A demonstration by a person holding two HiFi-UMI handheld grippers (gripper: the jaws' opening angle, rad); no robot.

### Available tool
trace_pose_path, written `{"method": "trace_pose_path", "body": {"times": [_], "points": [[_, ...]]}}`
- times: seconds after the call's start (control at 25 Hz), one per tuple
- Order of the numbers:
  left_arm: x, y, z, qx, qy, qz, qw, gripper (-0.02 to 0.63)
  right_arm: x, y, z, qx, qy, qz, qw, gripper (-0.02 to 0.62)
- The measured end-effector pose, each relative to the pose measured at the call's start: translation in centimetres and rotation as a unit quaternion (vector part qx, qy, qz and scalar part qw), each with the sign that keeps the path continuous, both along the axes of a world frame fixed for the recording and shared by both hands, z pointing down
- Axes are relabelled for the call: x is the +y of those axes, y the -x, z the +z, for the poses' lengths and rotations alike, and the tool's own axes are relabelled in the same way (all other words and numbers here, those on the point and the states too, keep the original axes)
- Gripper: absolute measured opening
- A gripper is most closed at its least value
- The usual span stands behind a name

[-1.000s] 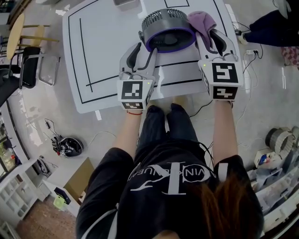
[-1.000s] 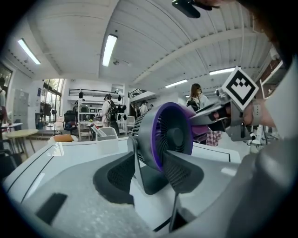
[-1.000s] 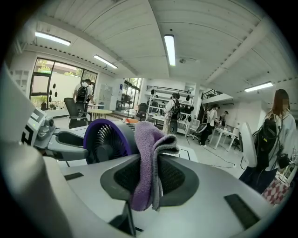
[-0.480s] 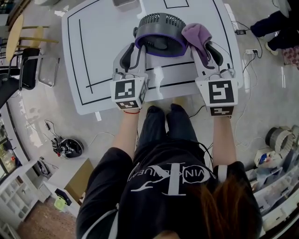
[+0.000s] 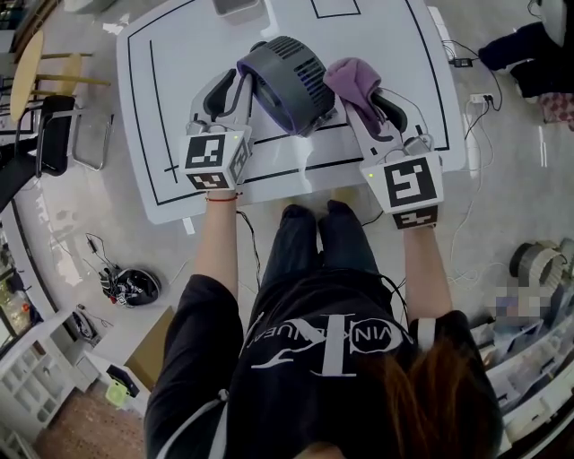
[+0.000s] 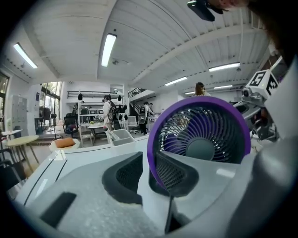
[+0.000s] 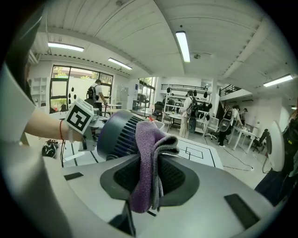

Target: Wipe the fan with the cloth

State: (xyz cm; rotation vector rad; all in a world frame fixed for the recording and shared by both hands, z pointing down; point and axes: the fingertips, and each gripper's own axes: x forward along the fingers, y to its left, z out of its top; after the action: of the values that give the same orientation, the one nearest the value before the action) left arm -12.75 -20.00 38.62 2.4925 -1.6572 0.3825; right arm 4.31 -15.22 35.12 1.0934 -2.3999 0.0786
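Note:
The grey fan (image 5: 285, 82) with a purple rim is tipped over on the white table (image 5: 179, 108), its grille facing the cloth. My left gripper (image 5: 240, 85) has just been closing and now pinches the fan's purple rim (image 6: 153, 153) between its pads (image 6: 122, 179). To the fan's right, my right gripper (image 5: 366, 100) is shut on the folded purple cloth (image 5: 352, 79). In the right gripper view the cloth (image 7: 148, 162) stands up out of the jaws, close to the fan's grey housing (image 7: 116, 132); whether they touch is unclear.
A grey bin (image 5: 238, 7) stands at the table's far edge. Black lines mark the tabletop. A chair (image 5: 54, 125) is on the left, a helmet (image 5: 133, 283) on the floor, and cables and another person (image 5: 529, 54) on the right.
The fan has gone from lying flat with its grille up to tilted on its side, and has shifted left. Both grippers moved left, and the left jaws closed on the rim.

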Motion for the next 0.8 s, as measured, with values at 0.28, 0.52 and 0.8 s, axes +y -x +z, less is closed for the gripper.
{"method": "trace_pose_path", "body": {"times": [0.28,0.52,0.8], "points": [[-1.2,0.2,-0.1,-0.012,0.000,0.036,0.9993,0.090,2.0,3.0,0.6,-0.013,0.017,-0.041,0.999,0.103],[1.9,2.1,-0.5,0.020,-0.003,0.045,0.9988,0.023,3.9,5.7,0.7,-0.028,0.021,-0.078,0.996,0.103],[8.5,2.4,-6.7,0.210,-0.050,0.129,0.9678,0.100,5.1,7.7,0.3,-0.031,0.018,-0.100,0.994,0.104]]}}
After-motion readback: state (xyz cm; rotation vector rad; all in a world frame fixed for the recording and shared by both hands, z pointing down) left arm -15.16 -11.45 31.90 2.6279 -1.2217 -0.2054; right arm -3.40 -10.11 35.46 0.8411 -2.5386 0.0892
